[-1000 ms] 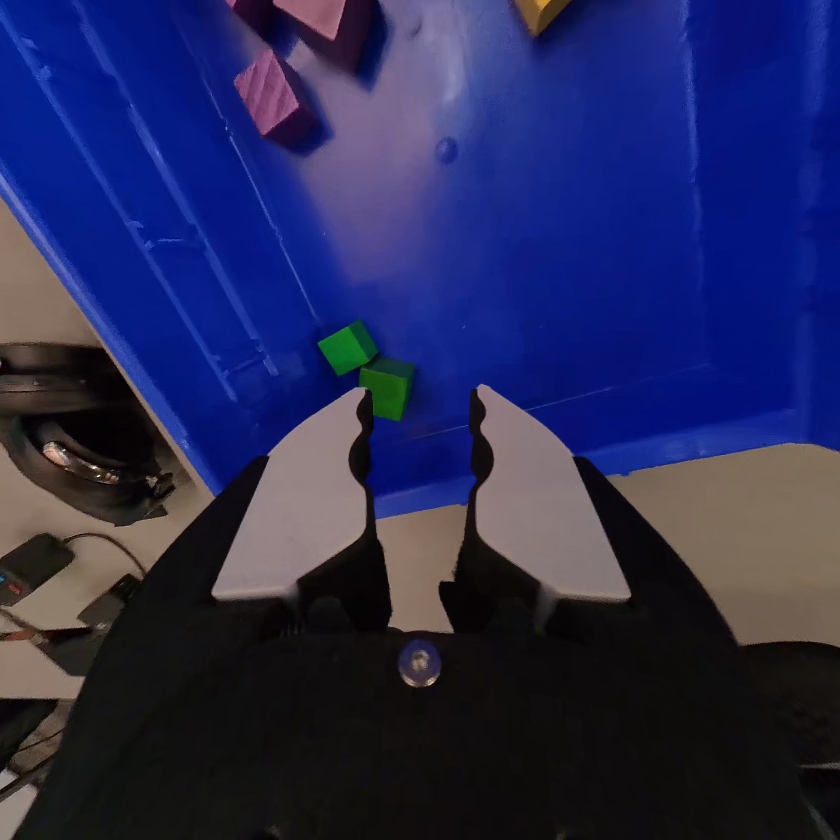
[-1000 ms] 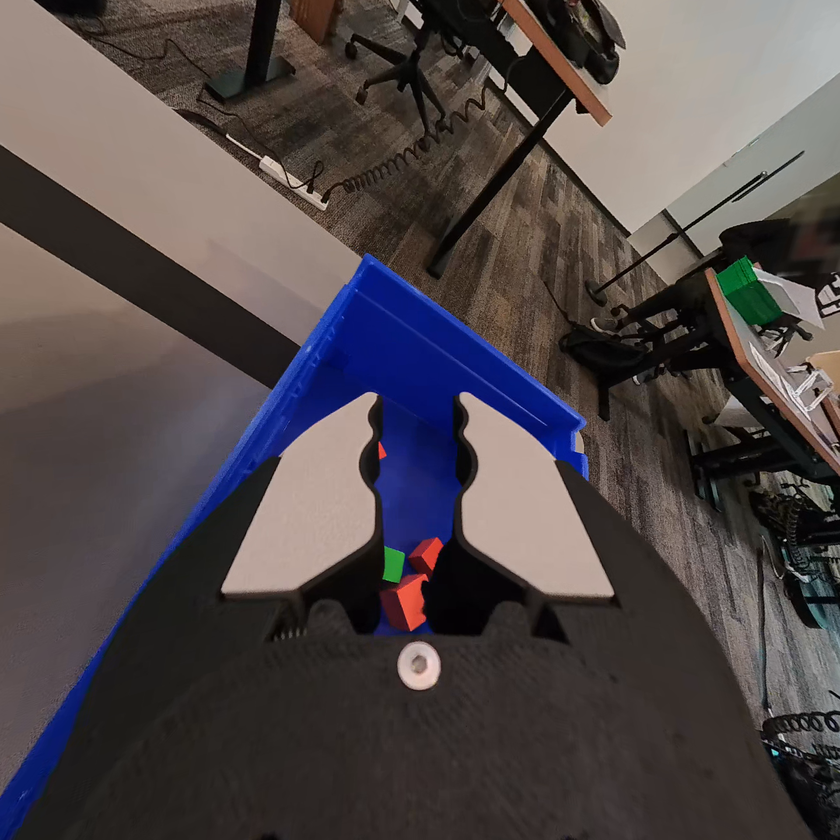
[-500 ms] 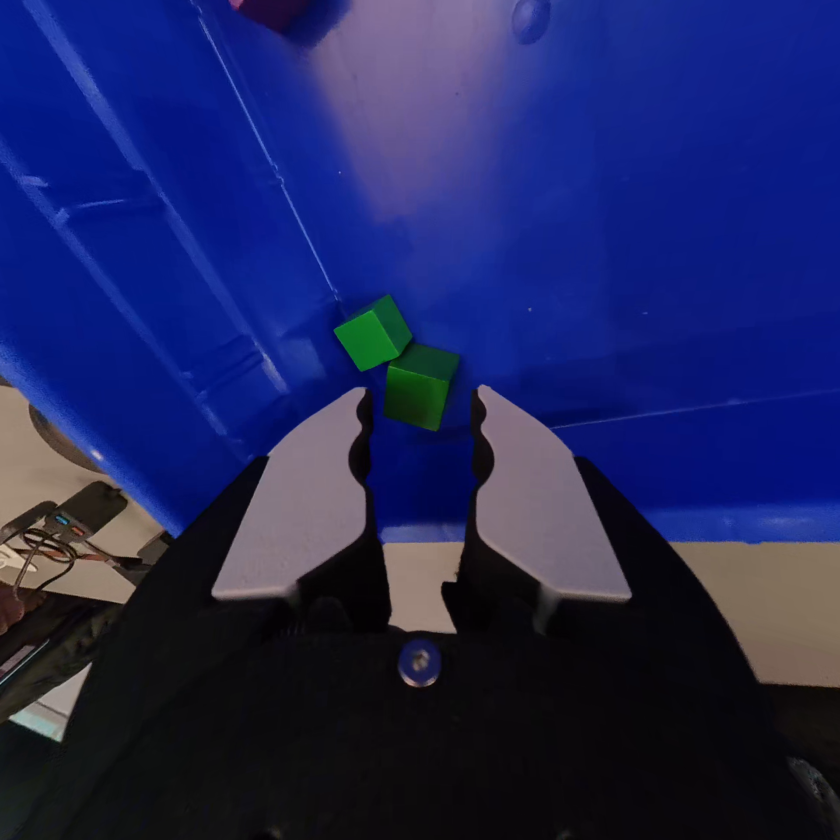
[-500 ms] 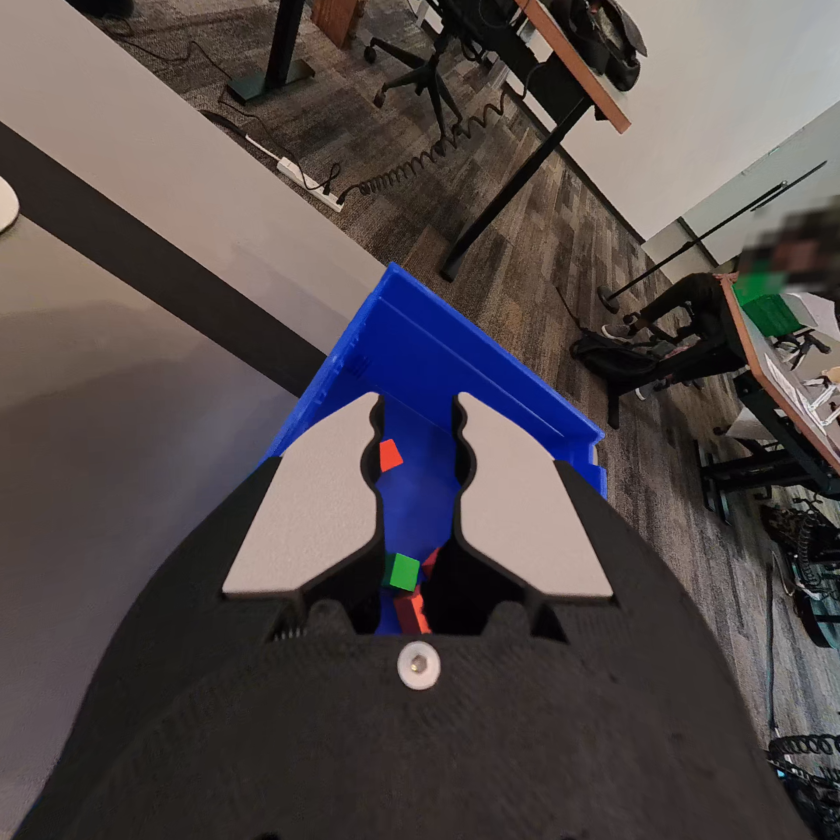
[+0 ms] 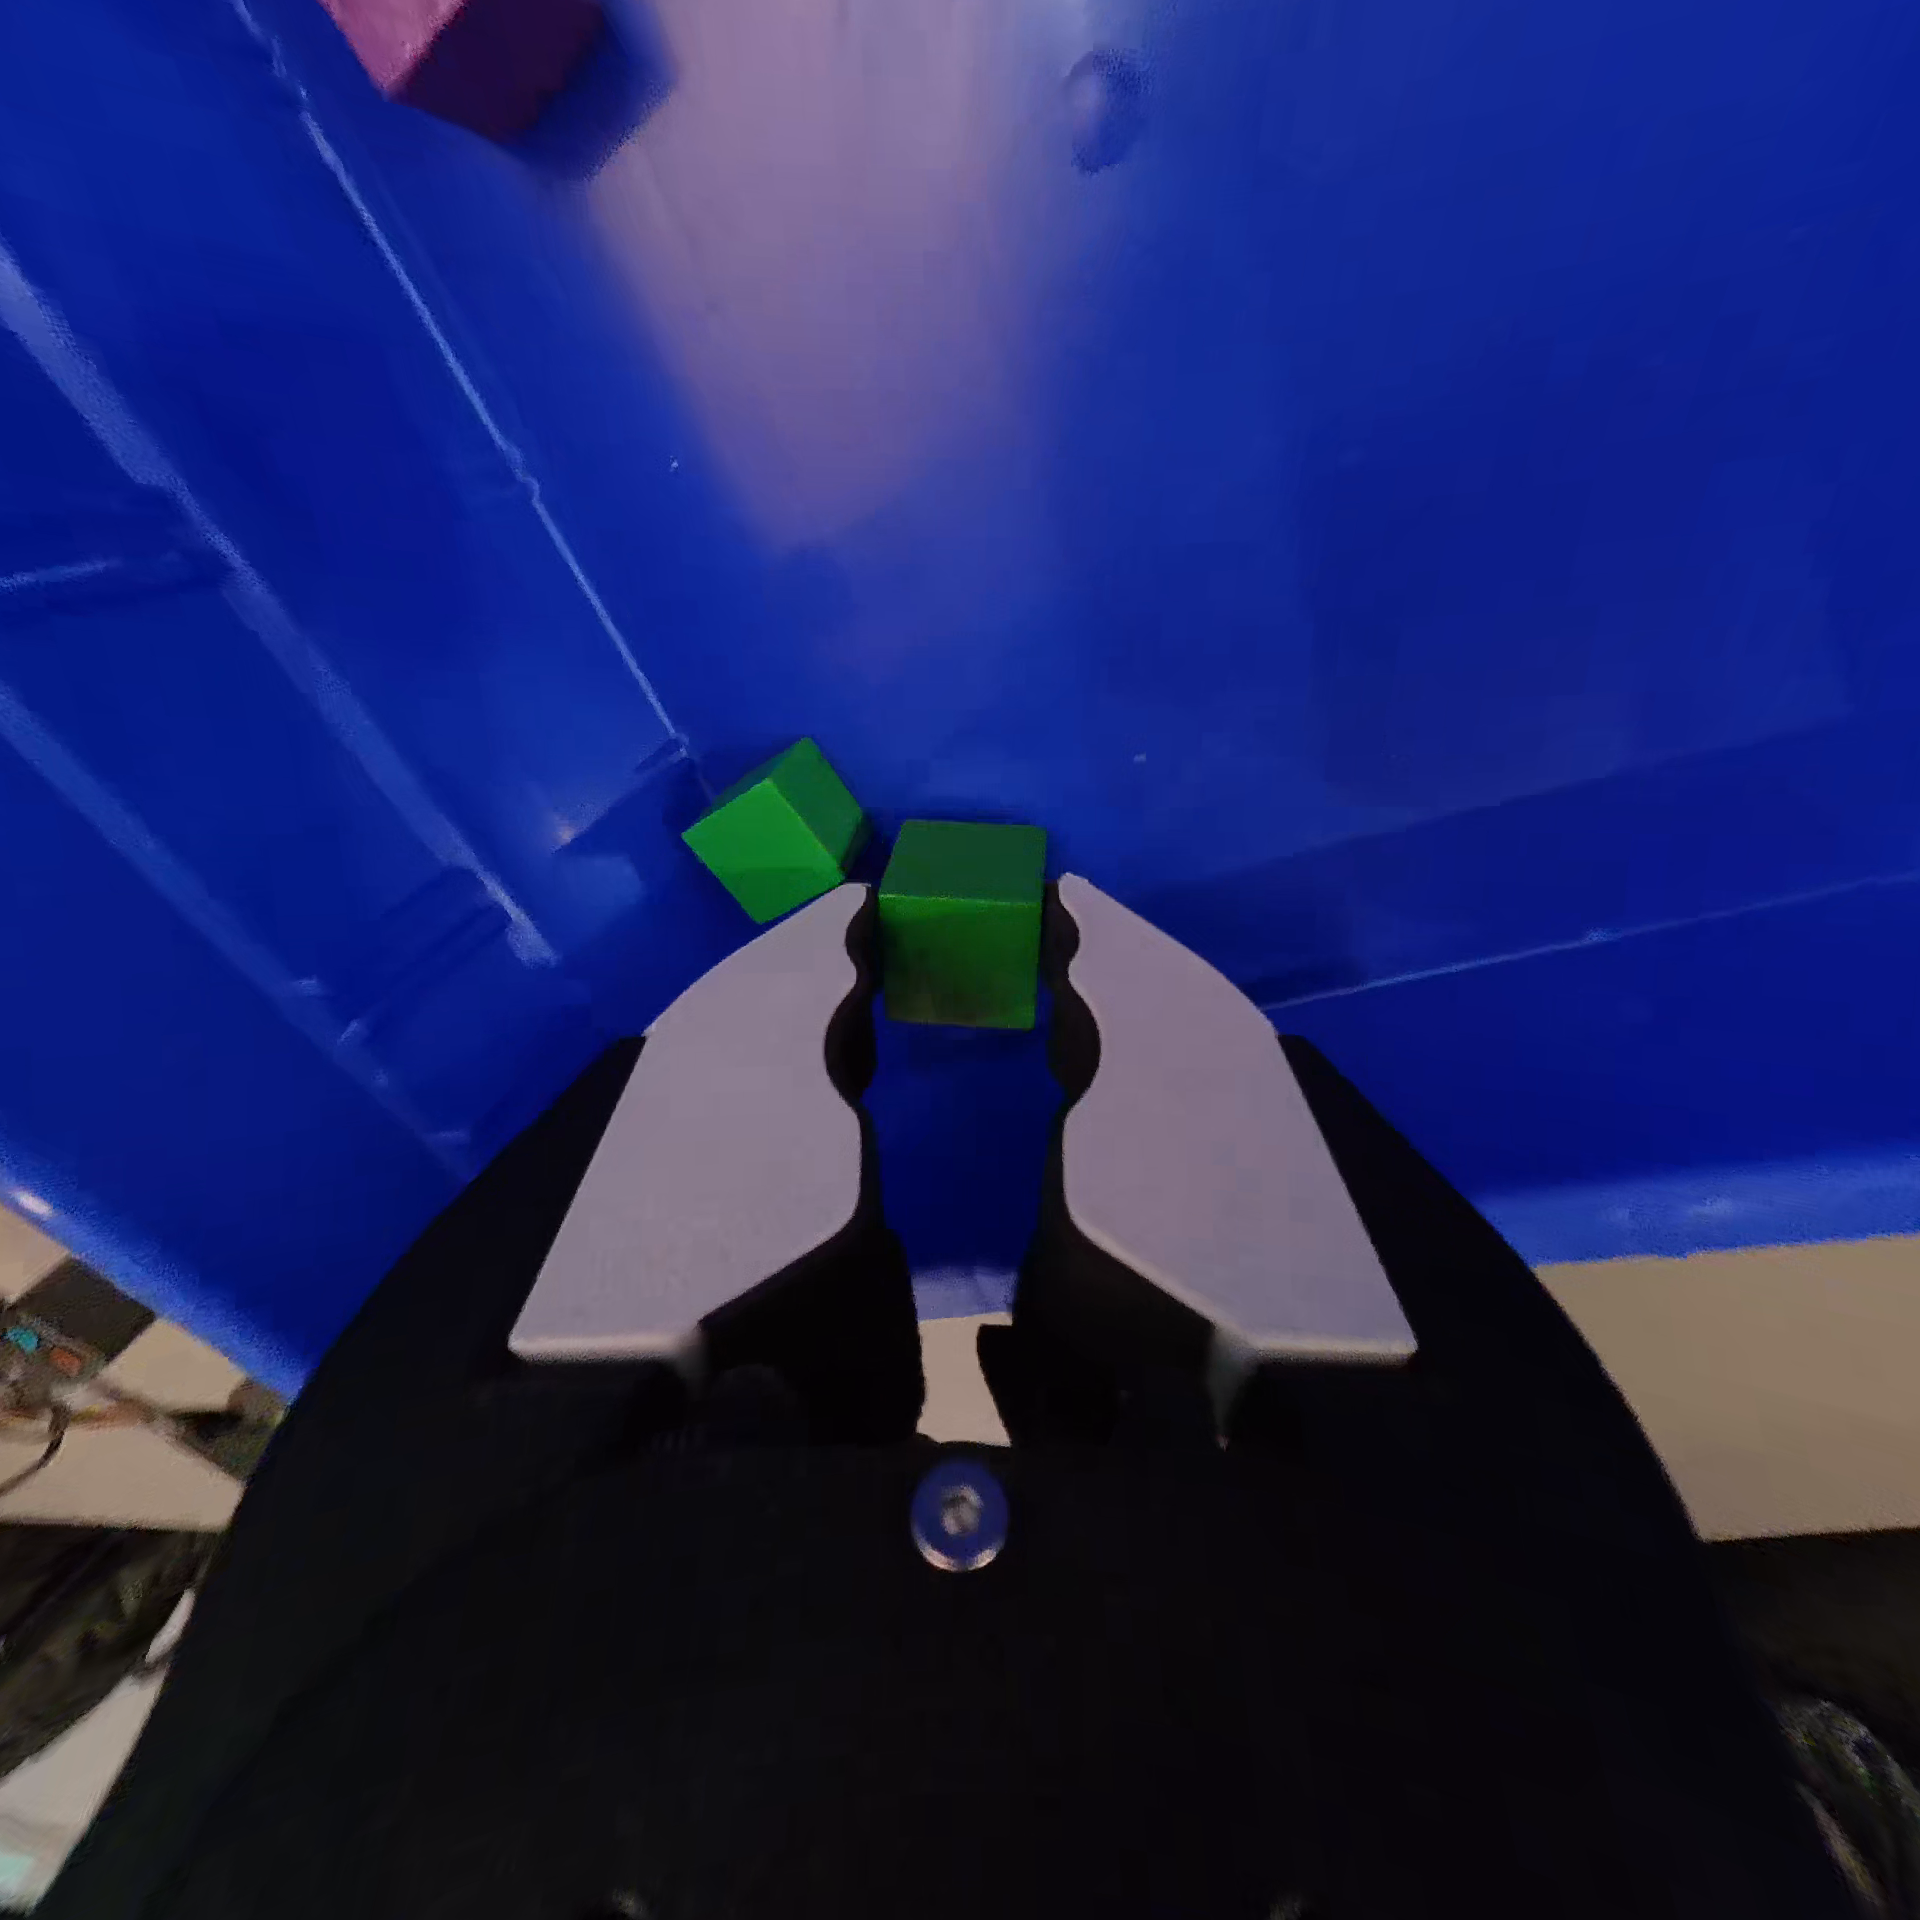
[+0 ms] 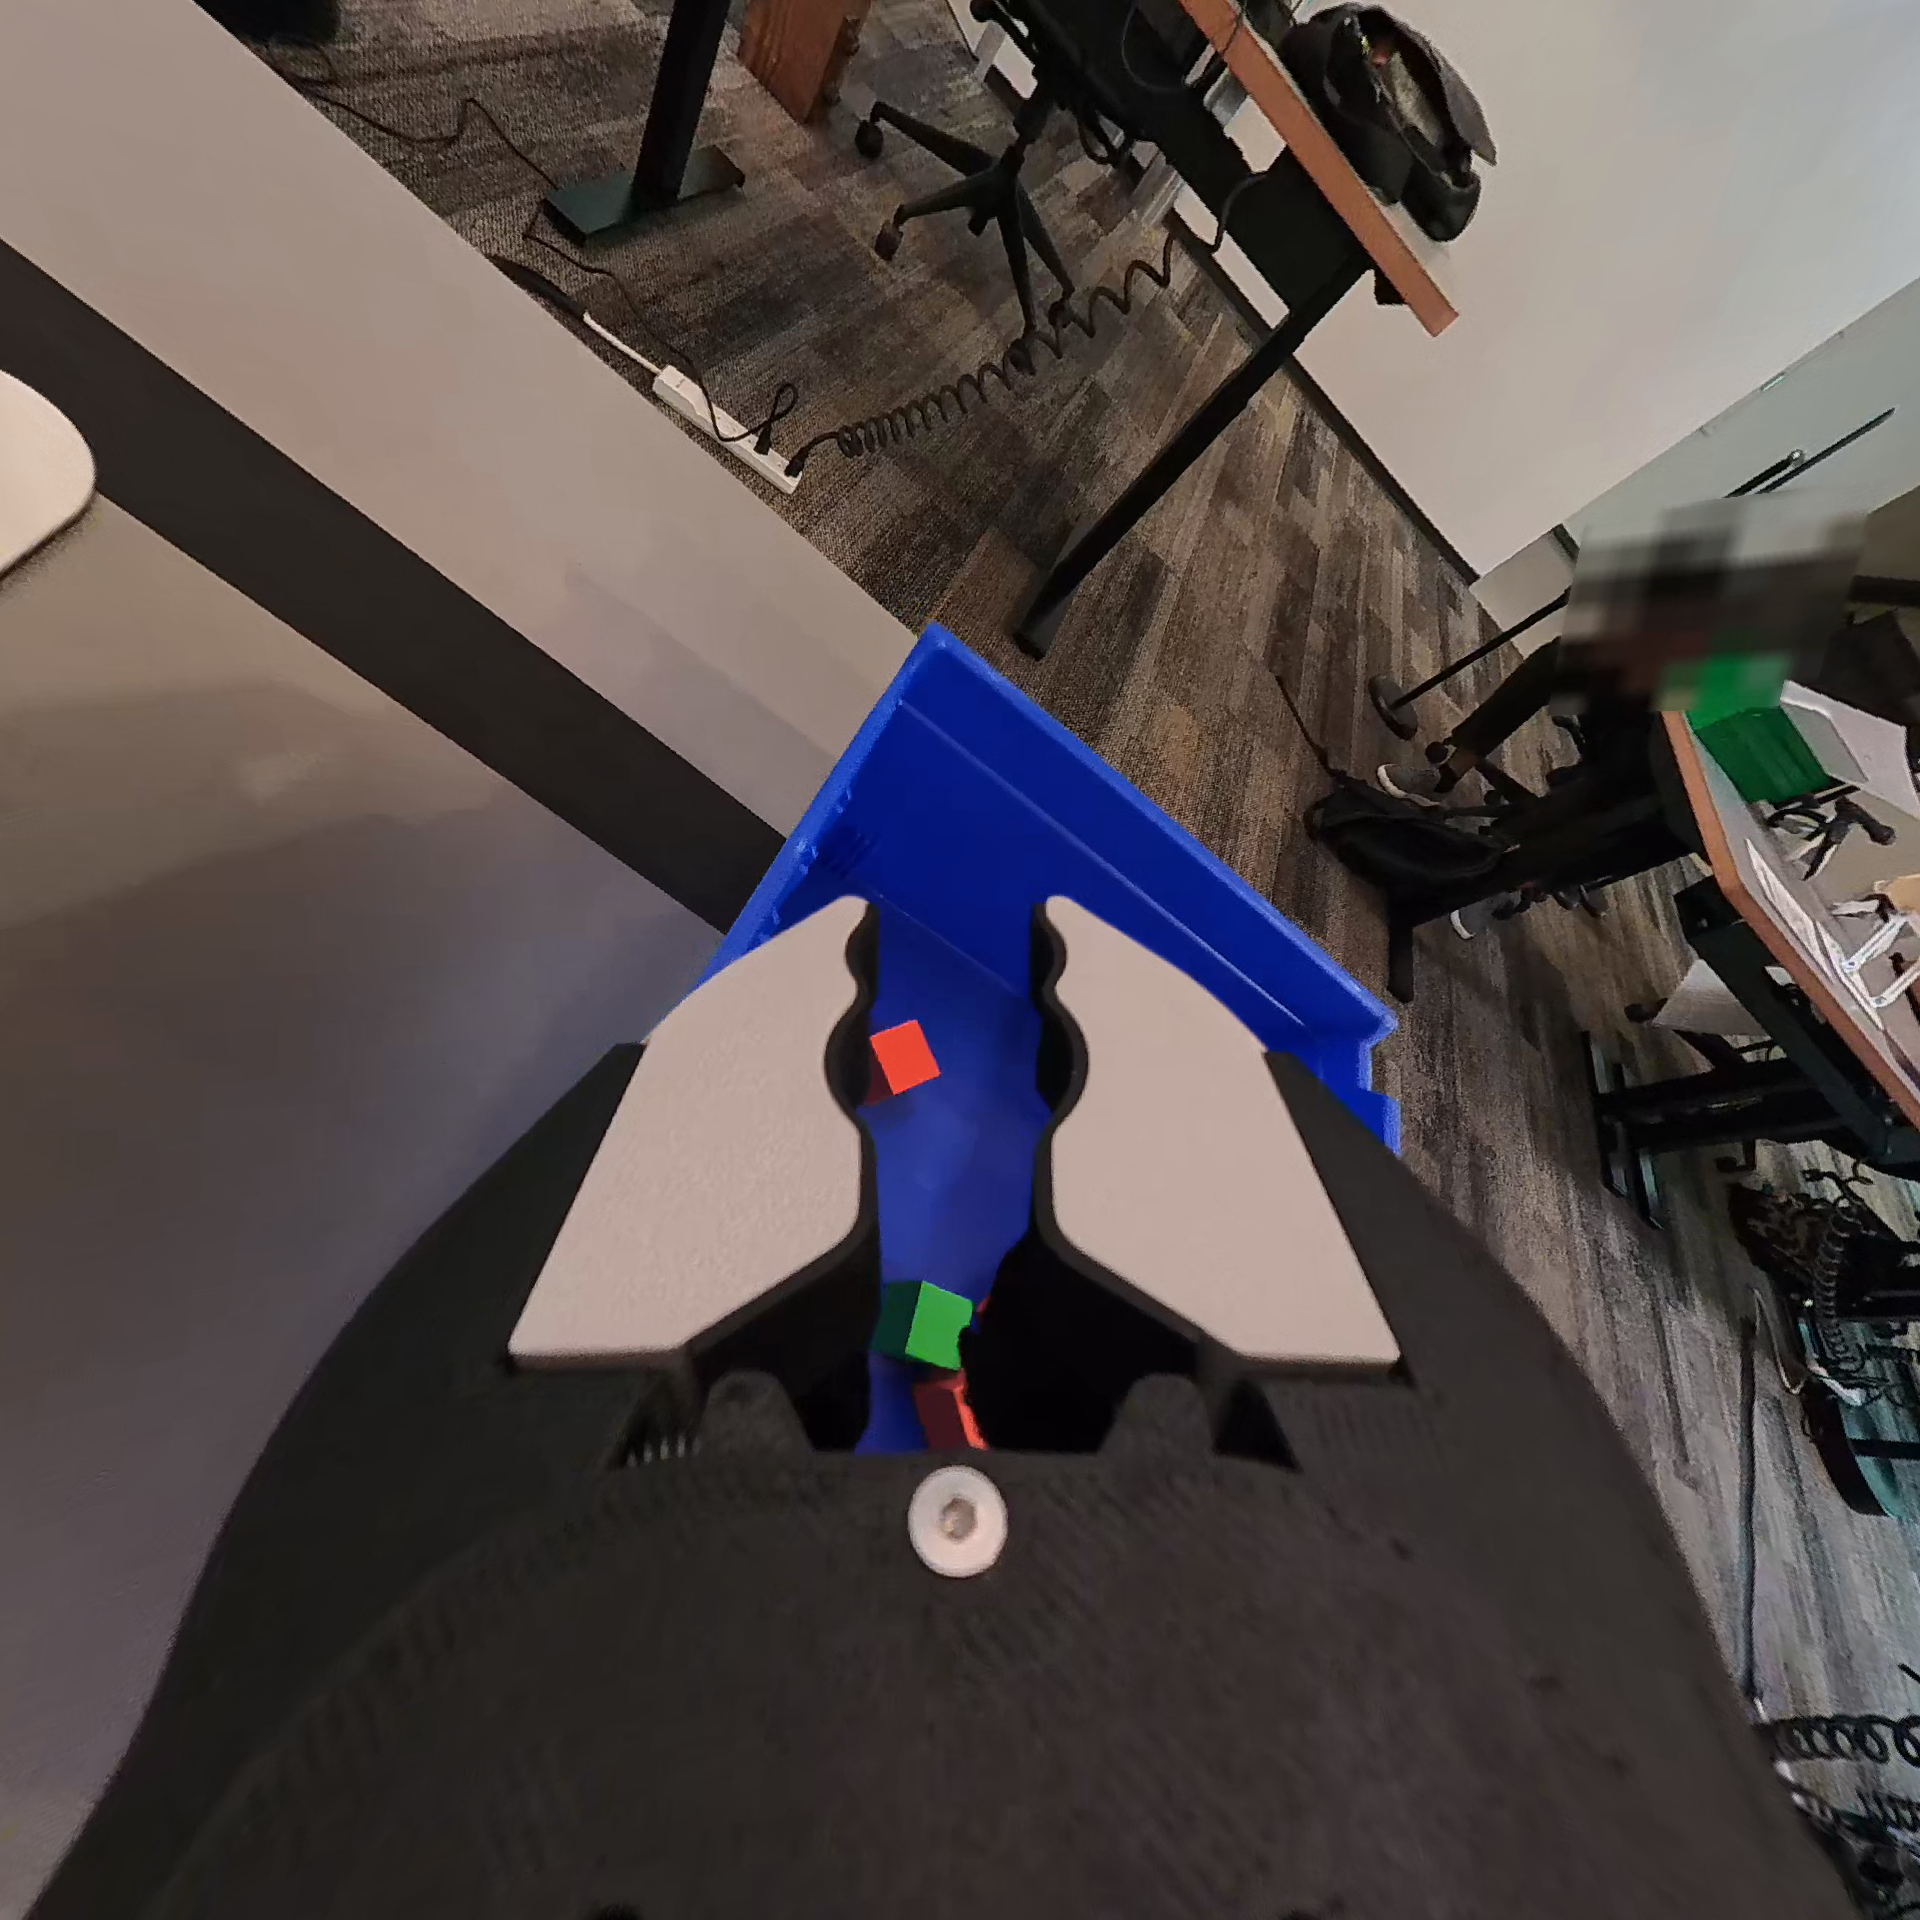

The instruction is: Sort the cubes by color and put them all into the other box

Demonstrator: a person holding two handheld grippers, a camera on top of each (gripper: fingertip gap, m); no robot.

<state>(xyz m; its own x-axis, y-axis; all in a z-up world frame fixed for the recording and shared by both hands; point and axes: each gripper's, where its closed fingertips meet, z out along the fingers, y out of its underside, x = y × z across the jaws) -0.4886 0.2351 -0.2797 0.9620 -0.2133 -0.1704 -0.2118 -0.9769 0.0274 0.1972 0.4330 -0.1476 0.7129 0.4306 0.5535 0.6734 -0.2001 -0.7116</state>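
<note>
Cubes first: my left gripper [image 5: 961, 914] has a green cube [image 5: 958, 925] pinched between its fingertips, down in the corner of the blue box [image 5: 1351, 520], low against the floor and near wall. Both pads look pressed to its sides, near the tips only. A second green cube [image 5: 774, 828] sits just beside the left fingertip [image 5: 821, 925] — nearly touching it.

Right gripper [image 6: 951, 935] hangs above the other blue box [image 6: 1091, 852], fingers spread a little with nothing between them; a red cube [image 6: 904, 1055] and a green one [image 6: 935, 1335] lie far below on that box's floor.

Risks as I judge them:
- Shallow tip hold — the cube could pivot or slip out on the lift.
- Left finger may drag the neighbour cube along or knock it.
- Wall is close; a tilted lift could scrape the cube off.
- A purple cube [image 5: 478, 52] lies further up the box, so colours are mixed here.
</note>
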